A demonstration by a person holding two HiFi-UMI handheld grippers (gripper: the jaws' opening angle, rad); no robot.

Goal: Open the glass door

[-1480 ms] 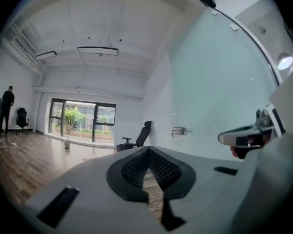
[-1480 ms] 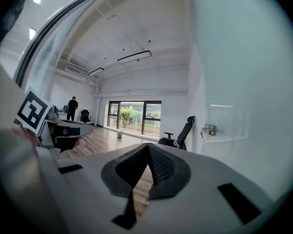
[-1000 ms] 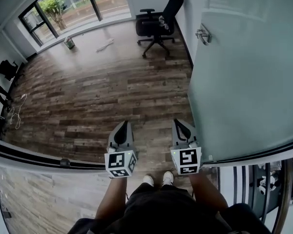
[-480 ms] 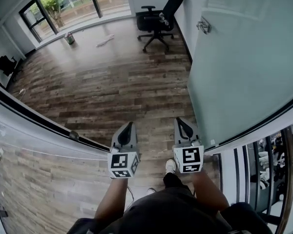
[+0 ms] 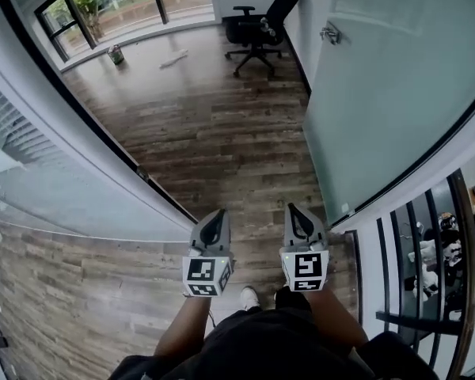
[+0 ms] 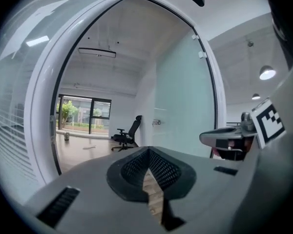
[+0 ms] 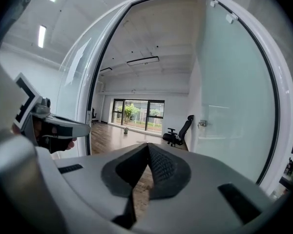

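Both grippers sit side by side in the doorway, pointing into the room. Left gripper (image 5: 217, 218): jaws pressed together, nothing between. Right gripper (image 5: 300, 214): same, tips meeting, empty. The frosted glass door (image 5: 396, 93) is open, standing upright just right of the right gripper, not touching it. Its long axis is vertical. Its bottom edge runs from a near corner beside the right gripper straight ahead toward the office chair (image 5: 260, 27), so the leaf points into the room. Door handle (image 5: 329, 33) is at the far edge, well ahead. Fixed glass partition (image 5: 71, 188) left of the left gripper. Wood floor (image 5: 214, 133) ahead.
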